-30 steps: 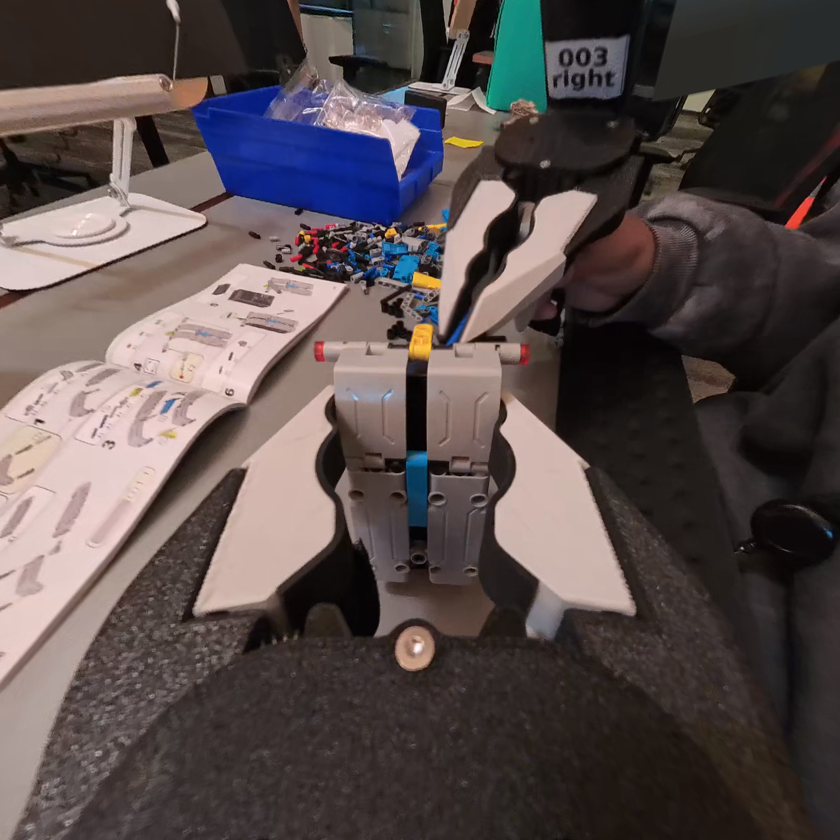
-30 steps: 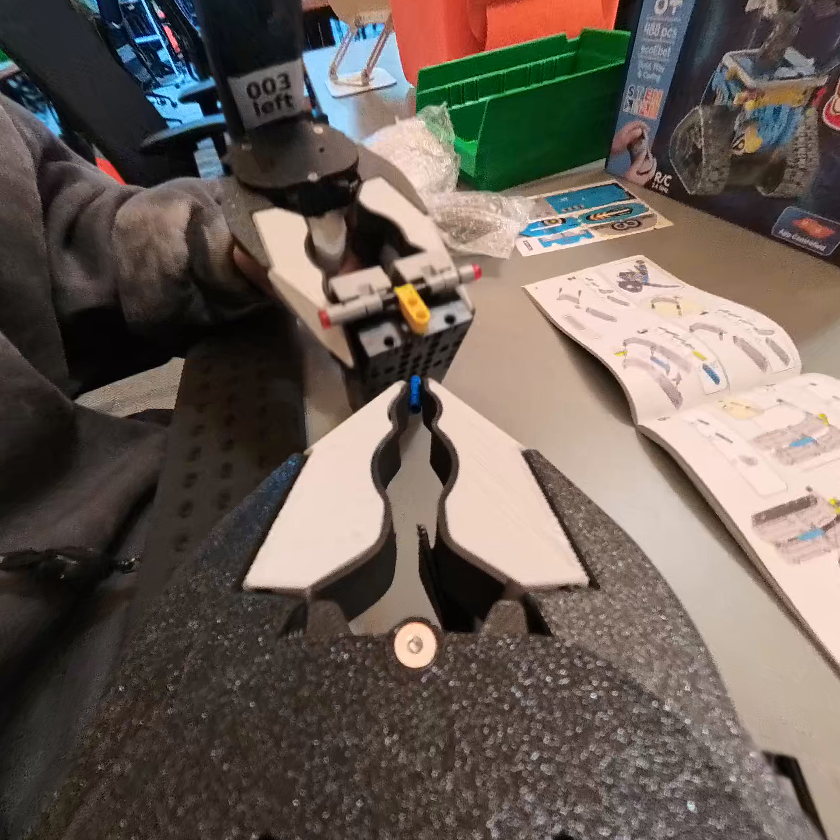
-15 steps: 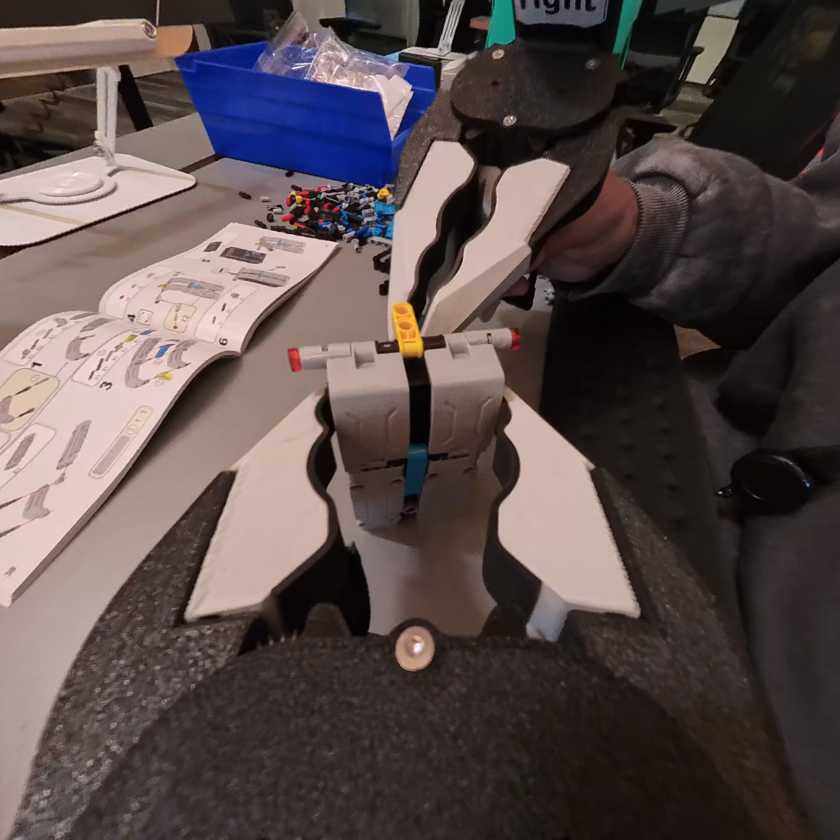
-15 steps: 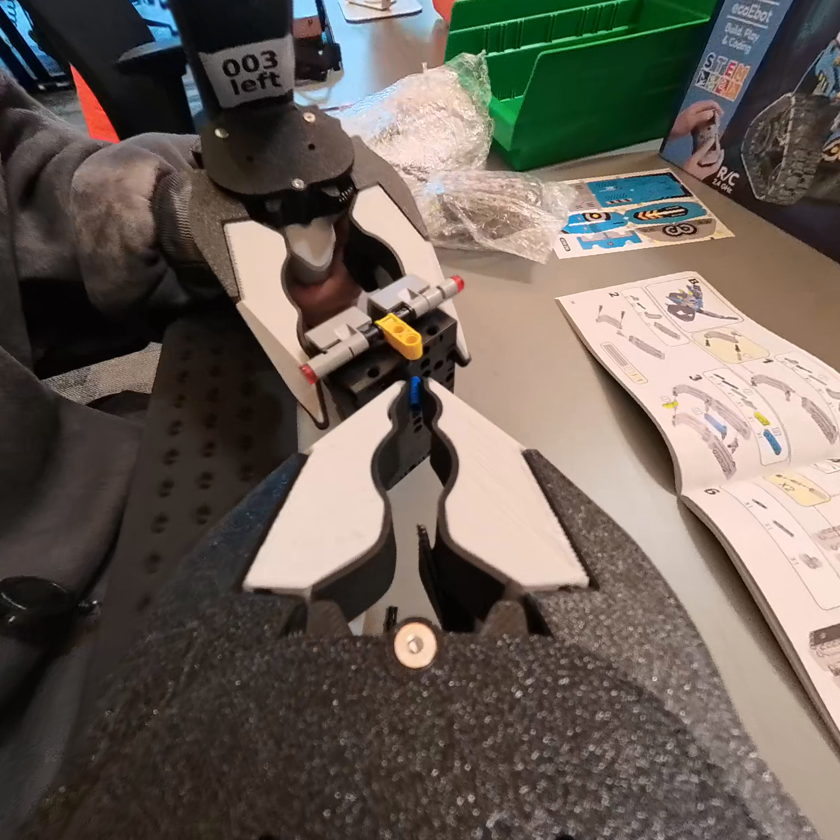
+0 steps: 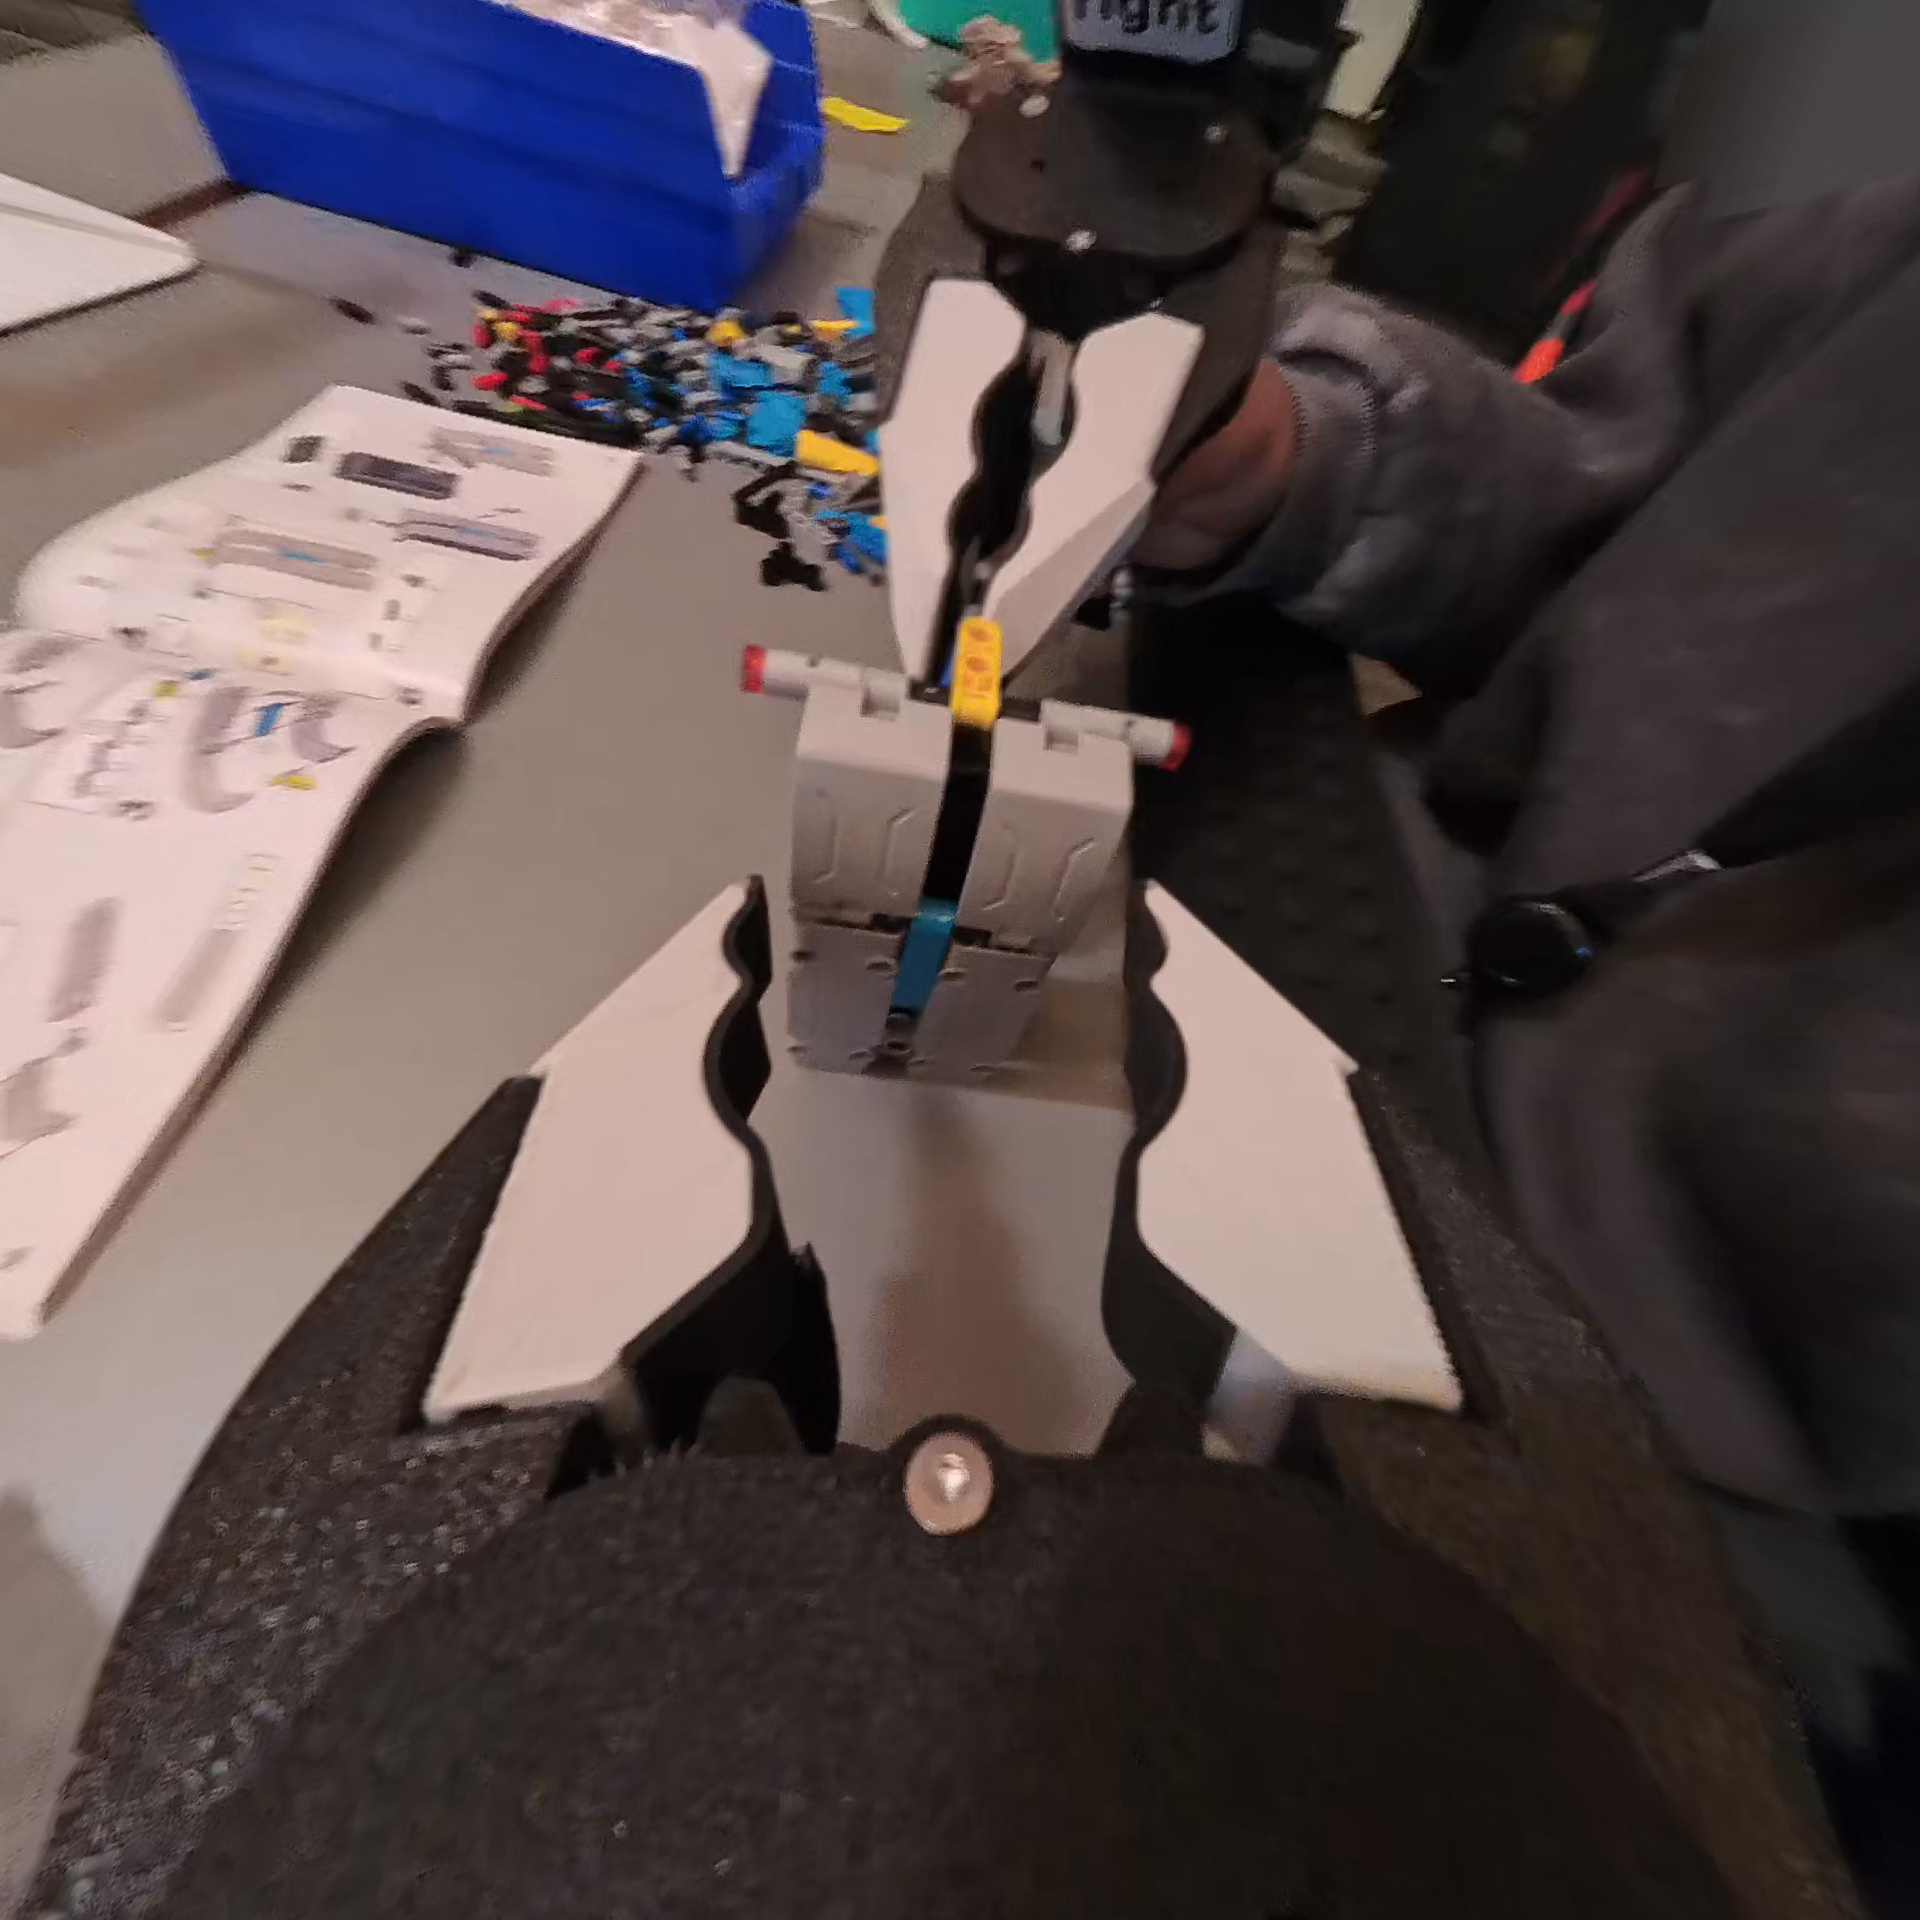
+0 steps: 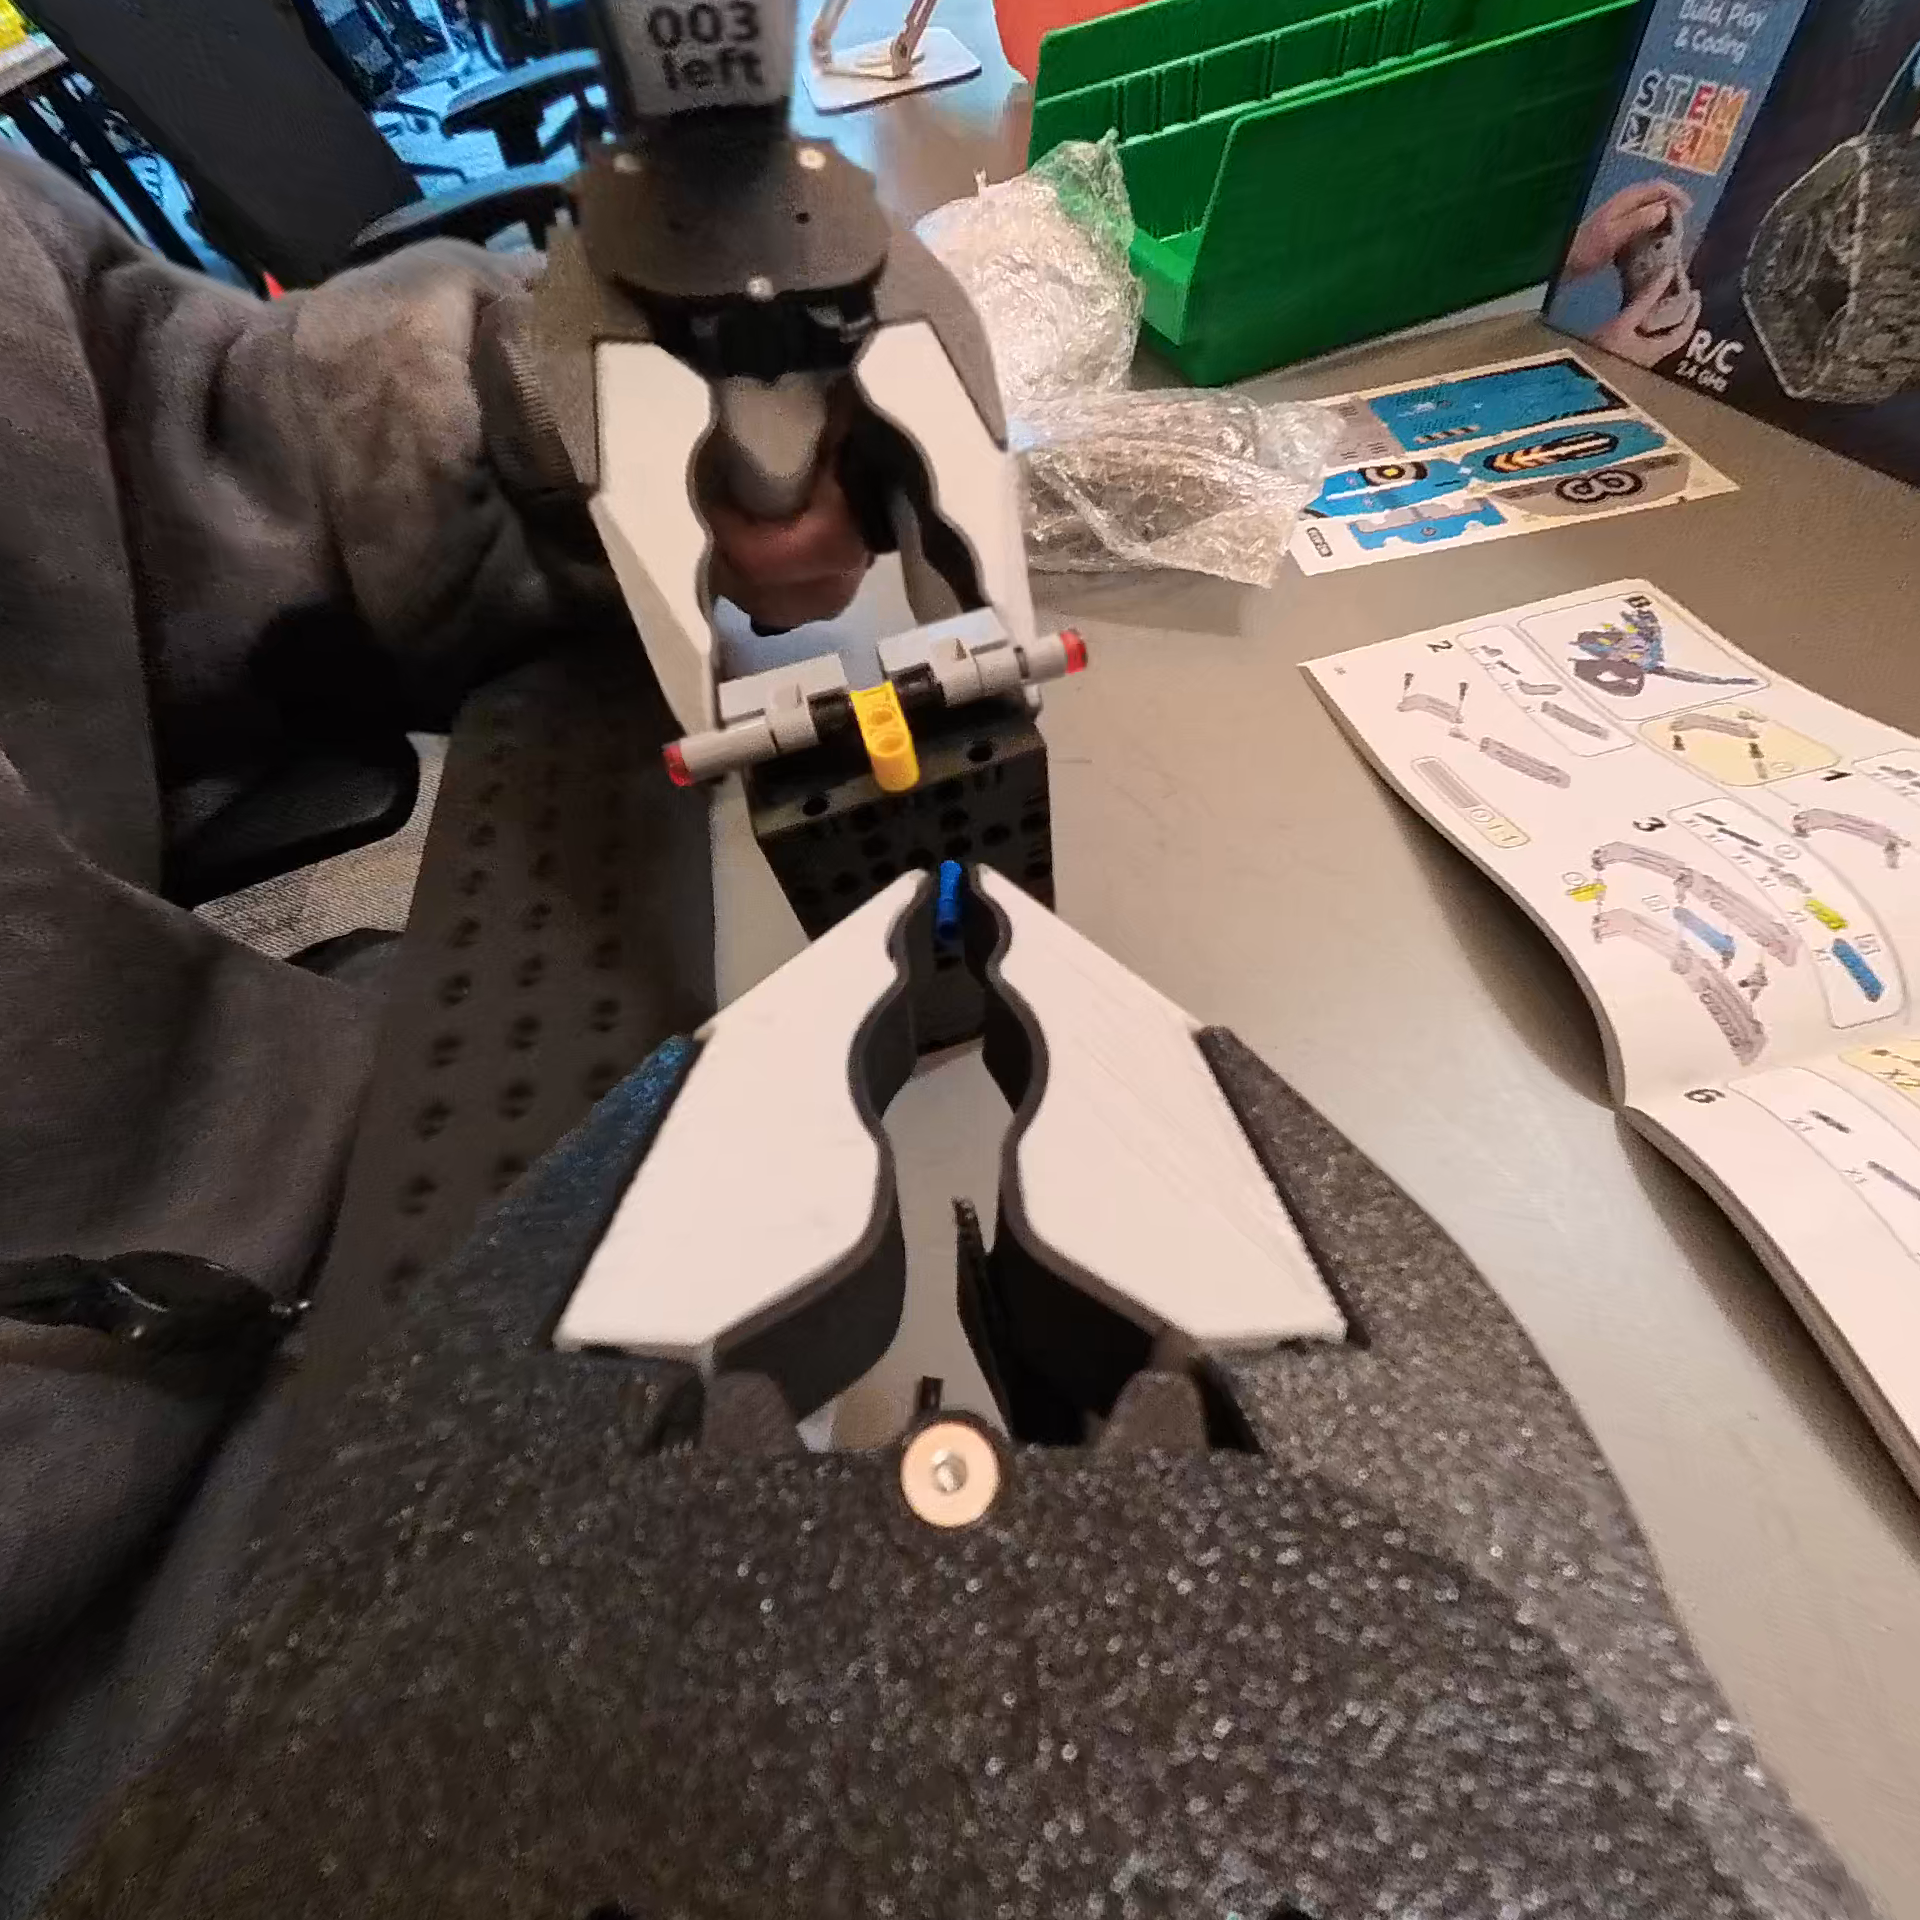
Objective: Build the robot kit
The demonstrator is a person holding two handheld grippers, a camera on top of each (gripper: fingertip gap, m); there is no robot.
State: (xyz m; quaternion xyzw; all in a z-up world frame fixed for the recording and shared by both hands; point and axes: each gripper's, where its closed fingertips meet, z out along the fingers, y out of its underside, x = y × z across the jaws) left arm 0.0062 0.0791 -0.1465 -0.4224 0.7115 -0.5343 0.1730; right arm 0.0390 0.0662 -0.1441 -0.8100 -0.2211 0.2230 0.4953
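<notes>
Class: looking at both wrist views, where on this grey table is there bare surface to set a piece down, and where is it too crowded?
Bare table lies between the brick assembly and the instruction booklet. Another bare strip runs between the booklet and the assembly. Crowded: the loose brick pile before the blue bin, and the plastic bags beside the green bin.
</notes>
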